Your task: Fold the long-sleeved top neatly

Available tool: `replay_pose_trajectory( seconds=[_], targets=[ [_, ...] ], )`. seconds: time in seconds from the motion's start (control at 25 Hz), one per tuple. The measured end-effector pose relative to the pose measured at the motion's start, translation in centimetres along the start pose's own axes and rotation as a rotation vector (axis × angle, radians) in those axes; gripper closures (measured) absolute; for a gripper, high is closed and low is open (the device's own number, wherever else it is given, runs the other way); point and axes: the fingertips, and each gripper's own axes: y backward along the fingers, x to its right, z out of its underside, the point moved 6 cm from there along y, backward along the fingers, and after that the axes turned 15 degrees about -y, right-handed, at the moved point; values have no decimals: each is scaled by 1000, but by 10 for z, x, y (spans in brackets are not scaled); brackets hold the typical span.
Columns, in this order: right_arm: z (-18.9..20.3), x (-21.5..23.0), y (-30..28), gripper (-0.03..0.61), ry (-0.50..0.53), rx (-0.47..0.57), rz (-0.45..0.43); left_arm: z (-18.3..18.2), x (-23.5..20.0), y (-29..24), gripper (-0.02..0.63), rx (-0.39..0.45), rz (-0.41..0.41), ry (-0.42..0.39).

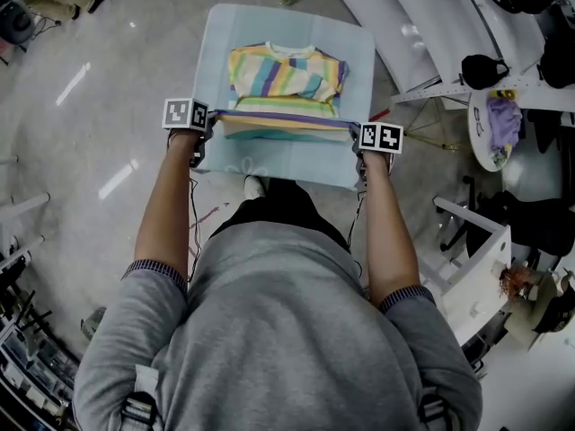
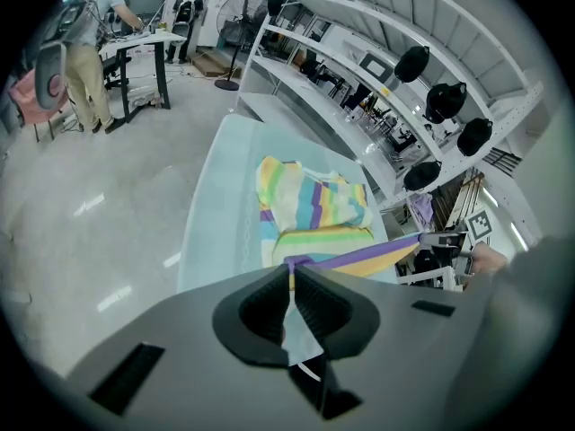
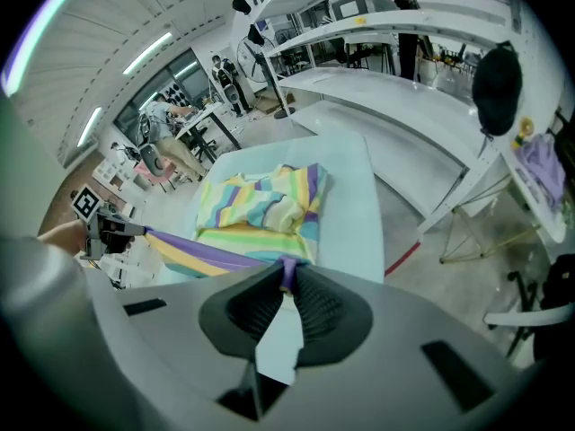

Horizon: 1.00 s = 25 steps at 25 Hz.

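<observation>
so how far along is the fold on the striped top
Done: sleeves look tucked in; the striped top lies compact on the blue table. In hand: left gripper and right gripper each pinch the lifted hem. Left: lay the hem toward the collar, release.

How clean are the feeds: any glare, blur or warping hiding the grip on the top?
Head view: evenly lit, sharp; glare streaks only on the floor, the striped top reads clearly. Left gripper view: heavy fisheye bending, black corners, yet the left gripper shows shut on the top's purple edge. Right gripper view: same warping; the right gripper shut on that edge.
</observation>
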Motion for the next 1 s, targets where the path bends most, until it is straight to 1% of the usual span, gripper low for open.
replay_pose_trajectory(
  seconds=[0.24,0.44,0.64,0.76,1.0],
  targets=[
    [-36,3,-14,535,-8,-16,-37,-33,-5,-7,583,13,-35,9],
    [-61,0,-24,534,-13,-29,-85,-52,-12,-11,583,21,-66,19],
    [-90,-1,-35,534,-26,-36,-142,-81,-19,-14,583,40,-103,5],
    [-108,-2,-43,534,-41,-29,-167,-101,-25,-18,581,61,-110,0],
    [-140,-1,-60,533,-48,-5,-157,-137,-41,-37,581,97,-95,-13]
  ],
)
